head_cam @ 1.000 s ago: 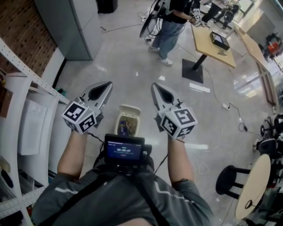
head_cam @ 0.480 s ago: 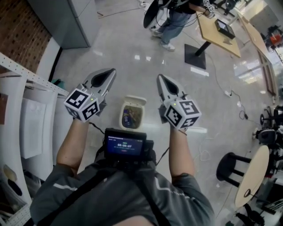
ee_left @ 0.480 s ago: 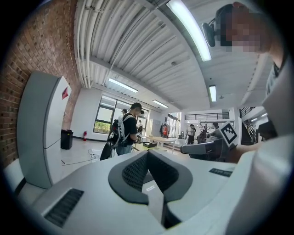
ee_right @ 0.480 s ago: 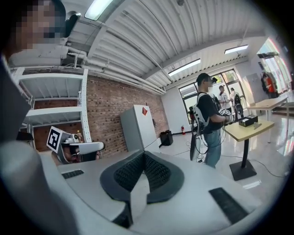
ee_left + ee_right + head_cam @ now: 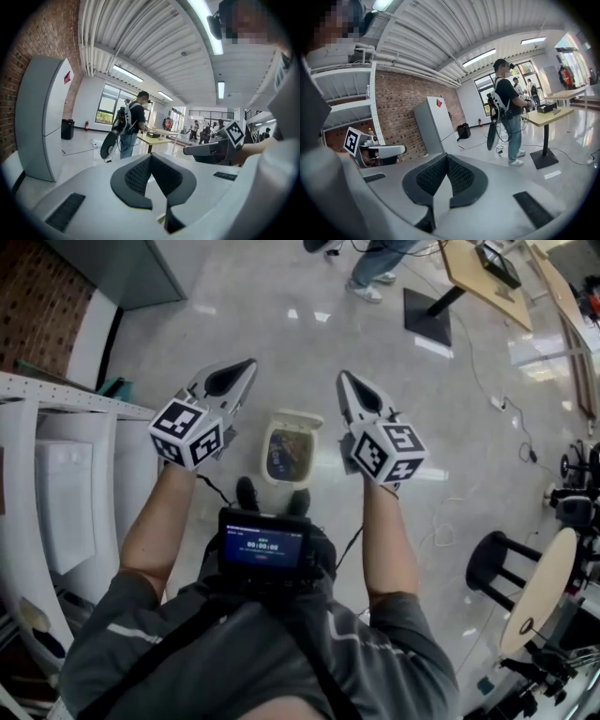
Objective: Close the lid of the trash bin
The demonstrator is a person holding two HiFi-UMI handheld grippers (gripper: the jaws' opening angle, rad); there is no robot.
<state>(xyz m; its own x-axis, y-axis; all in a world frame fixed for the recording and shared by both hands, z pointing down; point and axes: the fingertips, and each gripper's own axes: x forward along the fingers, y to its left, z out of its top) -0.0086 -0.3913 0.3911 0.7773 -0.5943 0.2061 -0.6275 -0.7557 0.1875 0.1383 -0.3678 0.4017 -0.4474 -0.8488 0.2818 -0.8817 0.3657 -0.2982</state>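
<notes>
Two hand-held grippers are held out in front of a person, above a small trash bin [image 5: 267, 448] that stands on the pale, glossy floor just beyond the person's shoes [image 5: 247, 493]. The bin lies between the grippers and well below them, and neither touches it. Its cream lid [image 5: 298, 418] is swung up and back on the far side, and dark rubbish with something blue shows inside. The left gripper [image 5: 240, 372] points forward and a little right, while the right gripper [image 5: 348, 387] points forward and a little left. Both pairs of jaws are pressed together at the tips with nothing between them, as each gripper's own view shows. A screen device [image 5: 264, 546] hangs on the person's chest. White shelving [image 5: 56, 418] runs along the left, a round stool [image 5: 497, 568] stands to the right, and another person's legs [image 5: 380, 259] show far off. The closing looks not yet begun. To do it well, one gripper should come down behind the raised lid, meet its far face near the top edge, and push it toward the person with the shut jaw tips. The push should follow the hinge's arc until the lid seats on the rim. A light bin may slide or tip, so the push should be gentle, with the other gripper steadying the near rim.
</notes>
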